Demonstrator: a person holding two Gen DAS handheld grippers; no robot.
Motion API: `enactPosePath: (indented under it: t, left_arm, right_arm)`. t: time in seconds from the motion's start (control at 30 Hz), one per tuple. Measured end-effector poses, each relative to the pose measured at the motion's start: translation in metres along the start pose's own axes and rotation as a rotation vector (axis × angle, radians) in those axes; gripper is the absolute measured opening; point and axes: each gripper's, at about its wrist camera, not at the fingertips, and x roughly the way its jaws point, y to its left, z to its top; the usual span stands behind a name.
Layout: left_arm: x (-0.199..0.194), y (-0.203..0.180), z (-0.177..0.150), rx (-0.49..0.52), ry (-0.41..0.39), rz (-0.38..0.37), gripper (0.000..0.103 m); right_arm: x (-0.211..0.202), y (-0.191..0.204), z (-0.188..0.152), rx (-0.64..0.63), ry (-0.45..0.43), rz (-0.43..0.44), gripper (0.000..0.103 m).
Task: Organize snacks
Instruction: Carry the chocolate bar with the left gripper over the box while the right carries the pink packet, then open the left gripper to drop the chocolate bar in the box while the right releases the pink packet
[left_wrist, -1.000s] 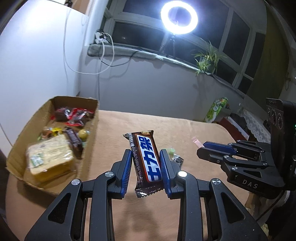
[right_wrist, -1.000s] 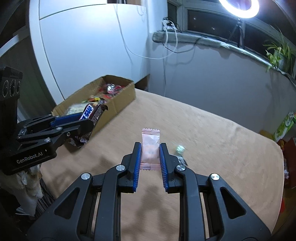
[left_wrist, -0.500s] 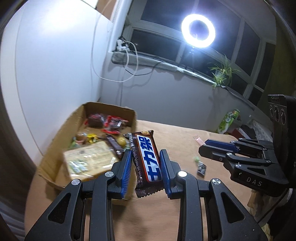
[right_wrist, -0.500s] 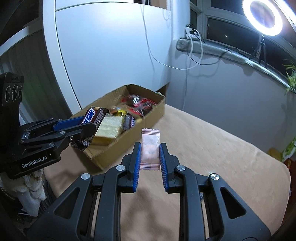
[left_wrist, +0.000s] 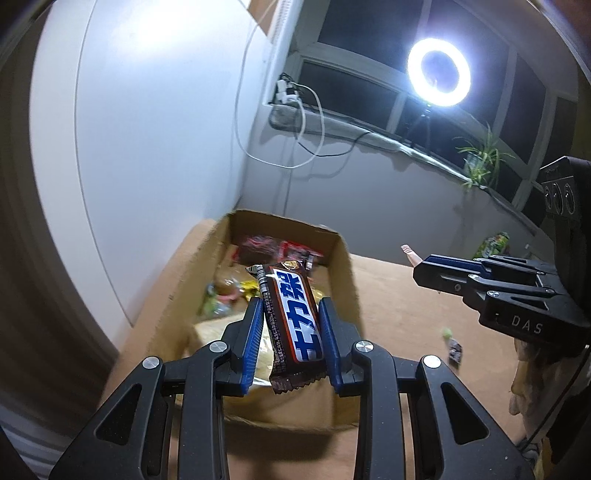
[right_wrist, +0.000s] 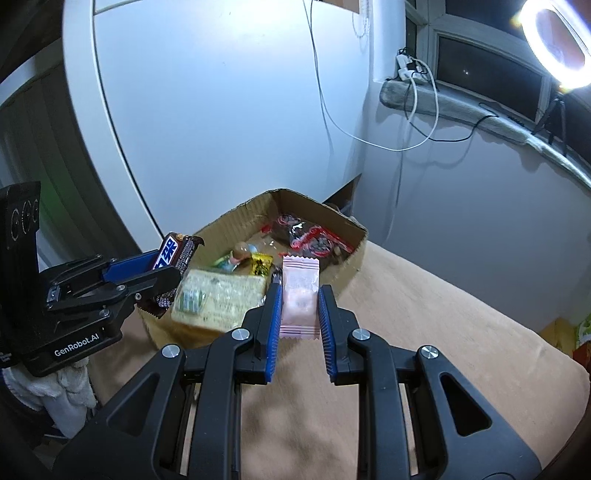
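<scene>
Surface (right_wrist: 424, 314): tan cloth cover, fills lower half of both views.
Cardboard box (left_wrist: 343, 258): open top, centre of left-wrist view; holds a pale bread-like pack (right_wrist: 218, 297), red-and-dark wrappers (right_wrist: 314, 236) and small sweets.
Left gripper (left_wrist: 291, 332): fingers clamped on a brown chocolate bar (left_wrist: 293, 321), held above the box's near end.
Right gripper (right_wrist: 300, 306): fingers closed on a pink sachet (right_wrist: 300, 295), at the box's near wall.
Loose sweets (left_wrist: 452, 341): right of frame, on the cloth.
</scene>
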Motion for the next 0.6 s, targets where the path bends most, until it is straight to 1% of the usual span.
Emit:
enactPosePath:
  t: [0.2,0.6]
  left_arm:
    - [0.012,0.015,0.004,0.000,0.012,0.026,0.029]
    - [0.029,0.036,0.009,-0.028,0.033,0.046,0.029]
  right_arm:
    - [0.029,0.005,0.015,-0.020,0.021,-0.002,0.021]
    - [0.078,0.001,0.037,0.002,0.065,0.024,0.021]
